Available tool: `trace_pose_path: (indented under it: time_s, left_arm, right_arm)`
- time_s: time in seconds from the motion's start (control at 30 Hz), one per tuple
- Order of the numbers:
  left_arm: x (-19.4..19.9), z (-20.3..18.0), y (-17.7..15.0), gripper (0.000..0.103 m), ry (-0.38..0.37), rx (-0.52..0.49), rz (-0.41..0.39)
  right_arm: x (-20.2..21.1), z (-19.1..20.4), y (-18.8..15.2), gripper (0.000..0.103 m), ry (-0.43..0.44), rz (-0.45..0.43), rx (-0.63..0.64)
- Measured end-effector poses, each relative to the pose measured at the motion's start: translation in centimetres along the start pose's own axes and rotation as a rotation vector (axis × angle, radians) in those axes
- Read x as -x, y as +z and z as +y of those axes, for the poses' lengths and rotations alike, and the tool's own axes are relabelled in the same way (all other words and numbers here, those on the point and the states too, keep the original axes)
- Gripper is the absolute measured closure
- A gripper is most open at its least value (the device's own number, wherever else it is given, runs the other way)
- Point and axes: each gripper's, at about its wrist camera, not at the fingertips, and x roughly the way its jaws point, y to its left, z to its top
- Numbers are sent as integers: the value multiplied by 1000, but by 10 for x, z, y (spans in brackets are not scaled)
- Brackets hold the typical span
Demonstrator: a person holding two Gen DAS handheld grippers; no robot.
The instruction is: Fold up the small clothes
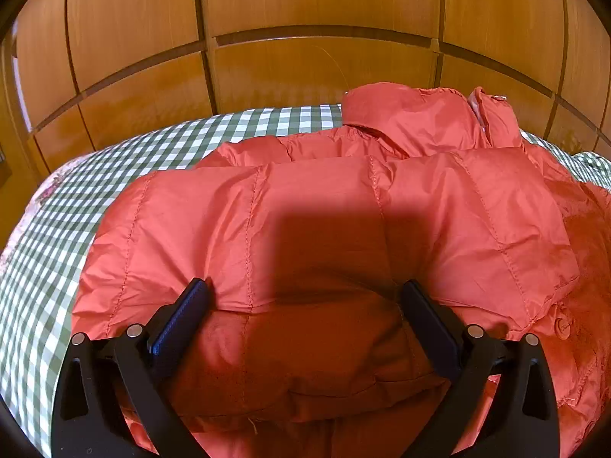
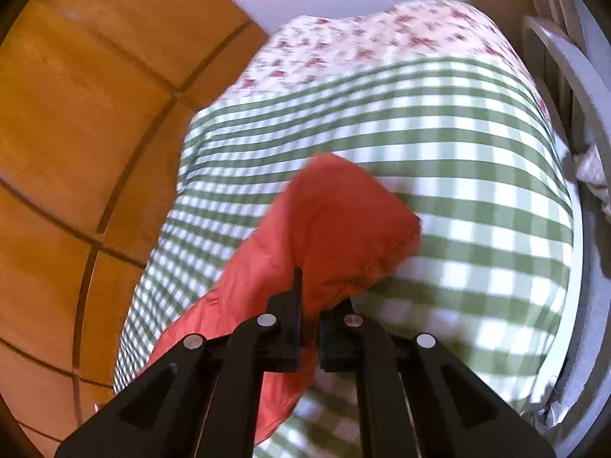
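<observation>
While the left hand-held gripper [image 1: 303,297] sits wide open, its fingers straddling and pressing into a folded bulge of the orange-red quilted puffer jacket [image 1: 343,206], the garment lies dead ahead, long axis crosswise, collar farthest off. Right hand-held gripper [image 2: 309,305] is nearly closed, pinching a loose flap of that jacket, lifted over the green-and-white checked bed cover [image 2: 477,175]. Likely next: carry the flap across. Wooden wardrobe panels [image 1: 305,0] behind.

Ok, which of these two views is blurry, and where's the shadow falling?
Right wrist view: motion-blurred, smearing the checked bedcover and the jacket sleeve. Left wrist view: sharp, with a blocky dark shadow across the red jacket just ahead of the left tool; fisheye bends the wardrobe panels.
</observation>
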Motion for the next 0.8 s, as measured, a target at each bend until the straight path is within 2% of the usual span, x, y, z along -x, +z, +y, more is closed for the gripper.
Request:
trace_pose_path:
  time_s: [0.07,0.2,0.37,0.47,0.6,0.8]
  left_arm:
    - [0,0,0,3,-1,1,1]
    - [0,0,0,3,-8,7,1]
    - [0,2,0,3,-18,15,0]
    - [0,3,0,3,-24,20,-1]
    - [-1,4,0,3,-34,31,1]
    - [-2,5,0,3,-44,40,2]
  right_arm:
    - [8,26,-8,98,32,-33,99]
    - [36,104,-47,98,148,-82,318]
    - [53,189,-105,98,296,-65,506]
    - [59,236,-150,98,392,-27,603]
    - [61,282,-229,98,512,66,766]
    - [45,309,-336,98,625,228,987]
